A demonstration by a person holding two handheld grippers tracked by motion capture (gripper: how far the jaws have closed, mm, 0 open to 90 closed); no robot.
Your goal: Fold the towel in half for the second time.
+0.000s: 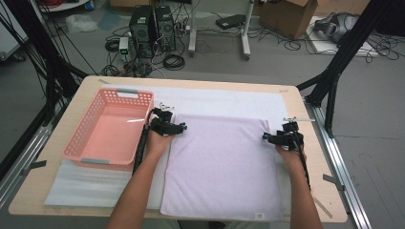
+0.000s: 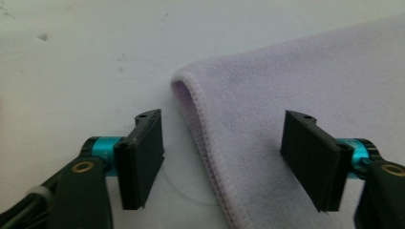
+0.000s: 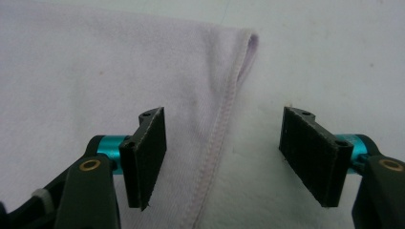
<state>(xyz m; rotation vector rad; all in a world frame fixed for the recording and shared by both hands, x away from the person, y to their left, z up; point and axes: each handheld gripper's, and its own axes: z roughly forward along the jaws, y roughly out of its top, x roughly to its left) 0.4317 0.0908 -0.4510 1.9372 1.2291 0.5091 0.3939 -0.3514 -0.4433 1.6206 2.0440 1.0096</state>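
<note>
A pale lilac towel (image 1: 222, 164) lies spread flat on the white sheet (image 1: 210, 98) covering the table (image 1: 315, 191), just to the right of the pink basket (image 1: 109, 126). The left gripper (image 1: 168, 125) sits at the towel's far left corner and the right gripper (image 1: 282, 136) at its far right corner. Both stand open, each straddling a hemmed side edge, pads not pressing the cloth. Judging by this, the work has barely begun: the corners are lined up but not yet pinched, and any lifting or folding of the towel is left to do.
</note>
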